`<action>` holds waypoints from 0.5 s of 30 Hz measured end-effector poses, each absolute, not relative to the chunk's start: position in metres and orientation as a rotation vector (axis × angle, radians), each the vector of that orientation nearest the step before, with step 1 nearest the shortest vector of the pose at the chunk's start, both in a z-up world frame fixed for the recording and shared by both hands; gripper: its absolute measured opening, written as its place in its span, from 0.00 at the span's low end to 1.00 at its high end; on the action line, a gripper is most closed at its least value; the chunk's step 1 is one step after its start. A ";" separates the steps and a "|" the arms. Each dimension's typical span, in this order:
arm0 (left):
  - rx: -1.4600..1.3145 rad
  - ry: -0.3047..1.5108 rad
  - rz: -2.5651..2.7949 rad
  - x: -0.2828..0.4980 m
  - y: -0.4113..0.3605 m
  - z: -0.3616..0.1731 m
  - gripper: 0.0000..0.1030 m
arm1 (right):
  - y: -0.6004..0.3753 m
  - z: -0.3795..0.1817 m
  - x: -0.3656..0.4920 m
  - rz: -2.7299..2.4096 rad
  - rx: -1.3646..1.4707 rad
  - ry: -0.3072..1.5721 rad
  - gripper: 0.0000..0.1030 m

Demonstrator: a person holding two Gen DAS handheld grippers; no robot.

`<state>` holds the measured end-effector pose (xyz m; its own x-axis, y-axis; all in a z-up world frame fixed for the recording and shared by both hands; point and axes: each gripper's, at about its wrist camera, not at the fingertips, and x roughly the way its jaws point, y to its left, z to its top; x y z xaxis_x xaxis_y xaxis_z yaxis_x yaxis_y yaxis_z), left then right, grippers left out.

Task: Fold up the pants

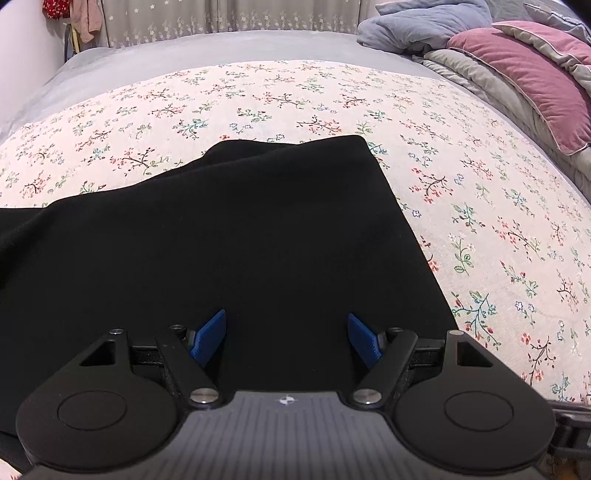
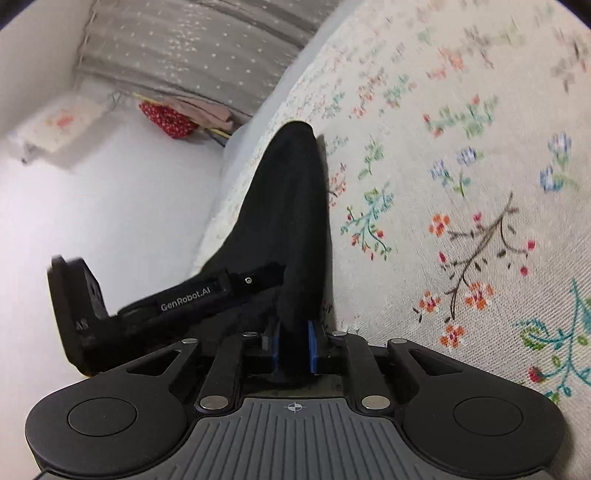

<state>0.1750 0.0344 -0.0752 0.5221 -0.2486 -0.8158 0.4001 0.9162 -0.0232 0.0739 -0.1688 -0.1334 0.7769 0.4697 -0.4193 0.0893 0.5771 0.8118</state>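
Observation:
Black pants [image 1: 229,236] lie spread over the flowered bedsheet [image 1: 480,206] in the left wrist view, their far edge folded in soft ridges. My left gripper [image 1: 286,334] hovers over the near part of the cloth, open, its blue pads [image 1: 210,338] wide apart with only fabric below them. In the right wrist view the right gripper [image 2: 293,345] is shut on a bunched fold of the black pants [image 2: 291,221], which rises in a dark ridge ahead of the blue pads [image 2: 312,345]. The other gripper's black body [image 2: 155,302] shows at the left.
Grey and pink quilts and pillows [image 1: 517,66] are piled at the bed's far right. A grey curtain [image 1: 221,14] hangs behind the bed, with red and pink clothes [image 1: 70,14] at the far left corner. The white wall [image 2: 92,206] runs alongside the bed.

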 end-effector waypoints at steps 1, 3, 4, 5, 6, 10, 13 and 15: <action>0.174 0.944 -0.390 0.175 0.034 -0.074 0.88 | -0.164 -0.125 0.072 0.232 0.889 0.647 0.13; 0.160 0.940 -0.395 0.176 0.036 -0.071 0.88 | -0.153 -0.107 0.067 0.216 0.771 0.607 0.12; 0.148 0.939 -0.403 0.177 0.037 -0.069 0.88 | -0.147 -0.100 0.064 0.206 0.719 0.592 0.12; 0.133 0.939 -0.416 0.177 0.039 -0.066 0.88 | -0.140 -0.094 0.064 0.193 0.668 0.578 0.12; 0.116 0.937 -0.425 0.178 0.040 -0.063 0.88 | -0.134 -0.089 0.062 0.182 0.618 0.566 0.12; 0.070 0.886 -0.462 0.176 0.046 -0.044 0.88 | -0.114 -0.081 0.055 0.156 0.463 0.518 0.12; 0.065 0.846 -0.497 0.172 0.046 -0.031 0.88 | -0.110 -0.080 0.050 0.147 0.429 0.504 0.12; 0.064 0.830 -0.531 0.172 0.042 -0.025 0.89 | -0.107 -0.082 0.051 0.145 0.408 0.501 0.12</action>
